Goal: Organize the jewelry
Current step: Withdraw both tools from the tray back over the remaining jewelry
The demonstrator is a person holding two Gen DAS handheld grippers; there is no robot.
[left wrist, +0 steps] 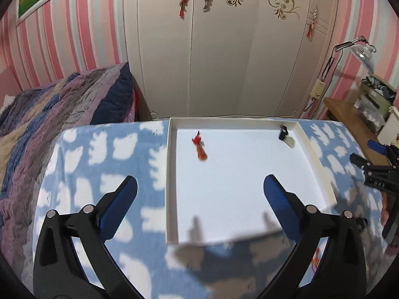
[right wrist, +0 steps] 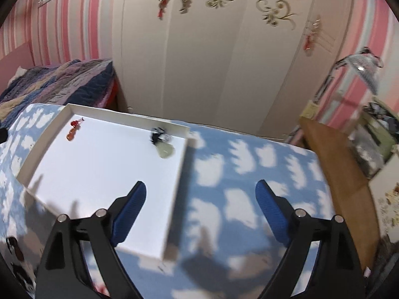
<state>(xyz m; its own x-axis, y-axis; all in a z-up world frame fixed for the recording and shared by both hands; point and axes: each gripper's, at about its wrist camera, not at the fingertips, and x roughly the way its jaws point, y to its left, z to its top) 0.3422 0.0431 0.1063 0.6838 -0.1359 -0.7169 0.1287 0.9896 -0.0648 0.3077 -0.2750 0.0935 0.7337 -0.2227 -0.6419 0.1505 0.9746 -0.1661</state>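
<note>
On the left, the left gripper (left wrist: 200, 191) is hovering with its blue-padded fingers (left wrist: 119, 206) spread wide and holding nothing, above the near half of the shallow white rectangular tray (left wrist: 172, 174), which is sitting on the blue cloth with white cloud shapes (left wrist: 104, 154). Ahead of those fingers and slightly left of their midline, the small orange-red pendant with a red knotted cord (left wrist: 200, 148) is lying in the tray's far left part, its long axis running roughly away from the gripper. Further right, the pale green stone pendant on a black cord (right wrist: 163, 147) is resting in the tray's far right corner, just beside the wall. The right gripper (right wrist: 200, 199) is hanging wide open and empty over the tray's right edge and the cloth. Judging by this, the left gripper is better lined up for the orange piece, the right for the green one.
</note>
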